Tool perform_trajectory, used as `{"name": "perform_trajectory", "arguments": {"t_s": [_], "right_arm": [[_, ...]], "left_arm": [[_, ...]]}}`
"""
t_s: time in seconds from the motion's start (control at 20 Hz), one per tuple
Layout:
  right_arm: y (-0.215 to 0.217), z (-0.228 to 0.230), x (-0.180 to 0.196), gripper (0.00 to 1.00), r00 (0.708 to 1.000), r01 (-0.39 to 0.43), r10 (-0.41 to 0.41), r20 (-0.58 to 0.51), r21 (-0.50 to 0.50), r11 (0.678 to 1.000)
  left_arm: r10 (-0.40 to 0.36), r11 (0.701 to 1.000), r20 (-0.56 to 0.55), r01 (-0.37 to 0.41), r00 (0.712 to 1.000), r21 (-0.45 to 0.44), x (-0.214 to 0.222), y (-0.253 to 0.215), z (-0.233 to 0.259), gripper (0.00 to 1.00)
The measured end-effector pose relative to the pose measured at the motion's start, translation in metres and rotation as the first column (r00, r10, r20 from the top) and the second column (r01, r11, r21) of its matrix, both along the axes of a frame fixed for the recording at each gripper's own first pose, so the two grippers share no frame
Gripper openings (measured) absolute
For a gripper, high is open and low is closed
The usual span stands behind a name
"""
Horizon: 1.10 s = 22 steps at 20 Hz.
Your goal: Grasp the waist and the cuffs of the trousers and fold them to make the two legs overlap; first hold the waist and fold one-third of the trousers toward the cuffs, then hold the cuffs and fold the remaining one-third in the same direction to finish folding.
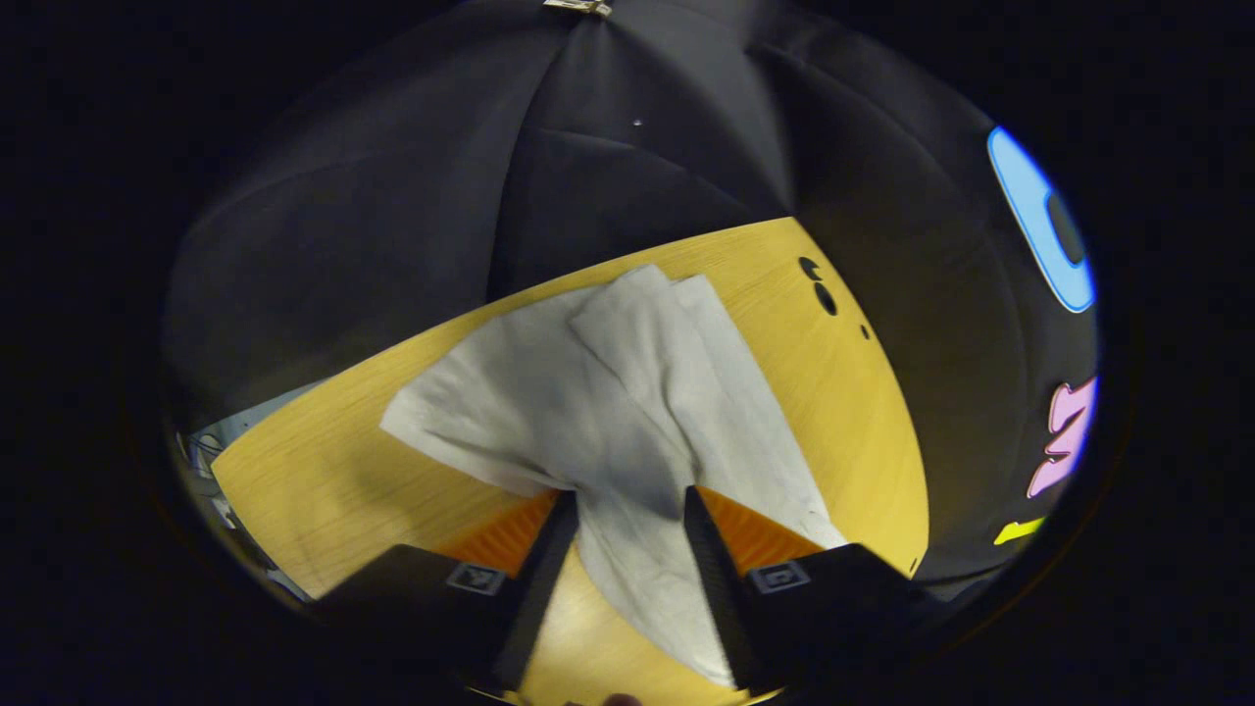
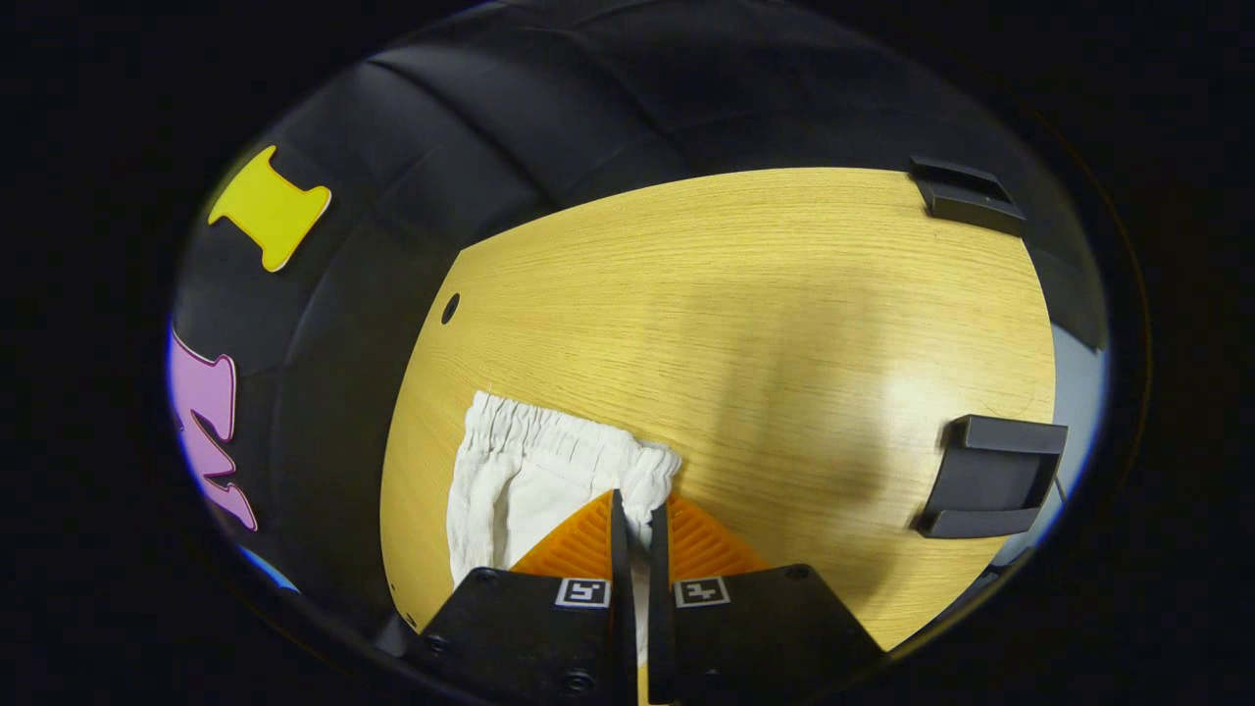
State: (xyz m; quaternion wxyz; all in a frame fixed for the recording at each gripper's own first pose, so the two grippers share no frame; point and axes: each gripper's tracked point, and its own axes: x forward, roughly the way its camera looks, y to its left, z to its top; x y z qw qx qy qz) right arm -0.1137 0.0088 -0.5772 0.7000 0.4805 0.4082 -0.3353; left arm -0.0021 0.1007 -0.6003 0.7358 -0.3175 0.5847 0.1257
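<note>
In the left gripper view, white trousers (image 1: 627,412) are seen spread over a yellow wooden table (image 1: 843,392), filling the centre of the frame. The legs run up toward the upper middle, where two cuff ends lie side by side, partly overlapped, near the table's far edge. A broader flap of cloth reaches out to the left of centre. The left gripper (image 1: 627,505) sits at the bottom middle with its fingers spread wide; a strip of the cloth passes down between them, and neither finger can be seen pressing on it. Small dark holes (image 1: 819,284) are seen in the tabletop at the upper right.

In the right gripper view, the gathered waistband (image 2: 569,431) lies at the lower left of centre, near the table's left edge. The right gripper (image 2: 637,520) is at the bottom middle, its fingers drawn close together and pinching the waistband's right corner. Two black brackets (image 2: 985,476) are fixed along the table's right side, one at the upper right and one at the middle right.
</note>
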Motion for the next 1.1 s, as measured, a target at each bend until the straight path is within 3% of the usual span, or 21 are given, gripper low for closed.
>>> {"name": "perform_trajectory", "arguments": {"t_s": [0.1,0.15,0.2,0.25,0.35,0.45,0.6,0.8,1.0,1.1], "right_arm": [[0.0,0.0,0.0,0.09,1.0,-0.008,0.008,0.003,-0.001,1.0],[0.0,0.0,0.001,0.09,1.0,-0.009,0.009,0.006,-0.001,1.0],[0.0,0.0,0.001,0.09,1.0,-0.011,0.011,0.012,0.002,1.0],[-0.001,0.001,0.001,0.09,1.0,-0.013,0.013,0.025,0.001,1.0],[-0.001,0.006,0.003,0.09,0.997,-0.009,0.009,0.076,-0.007,1.0],[-0.005,0.022,0.01,0.09,0.985,0.008,-0.005,0.17,-0.019,1.0],[-0.008,0.053,0.024,0.08,0.955,-0.041,0.059,0.29,-0.066,0.997],[0.014,0.109,0.055,0.09,0.875,-0.151,0.193,0.443,-0.13,0.98],[0.082,0.163,0.101,0.08,0.784,-0.287,0.345,0.516,-0.192,0.939],[0.11,0.176,0.103,0.08,0.759,-0.323,0.379,0.529,-0.2,0.925]], "left_arm": [[0.024,1.0,-0.009,-0.024,1.0,0.012,0.0,0.003,-0.006,0.5],[0.033,0.999,-0.004,-0.033,0.999,-0.014,0.001,0.001,-0.007,0.31],[0.055,0.998,0.011,-0.054,0.998,-0.043,0.003,-0.002,-0.008,0.25],[0.092,0.993,0.044,-0.089,0.995,-0.074,0.008,-0.002,-0.005,0.13],[0.171,0.977,0.065,-0.161,0.983,-0.141,0.007,0.001,-0.004,0.06],[0.229,0.957,0.082,-0.209,0.97,-0.2,0.003,0.001,-0.002,0.06],[0.272,0.939,0.099,-0.241,0.957,-0.243,-0.003,-0.001,0.001,0.06],[0.294,0.93,0.101,-0.26,0.951,-0.261,-0.013,-0.004,0.003,0.06],[0.307,0.923,0.098,-0.27,0.947,-0.275,-0.019,-0.005,0.005,0.06],[0.291,0.93,0.103,-0.255,0.951,-0.266,-0.018,-0.007,0.004,0.06]]}}
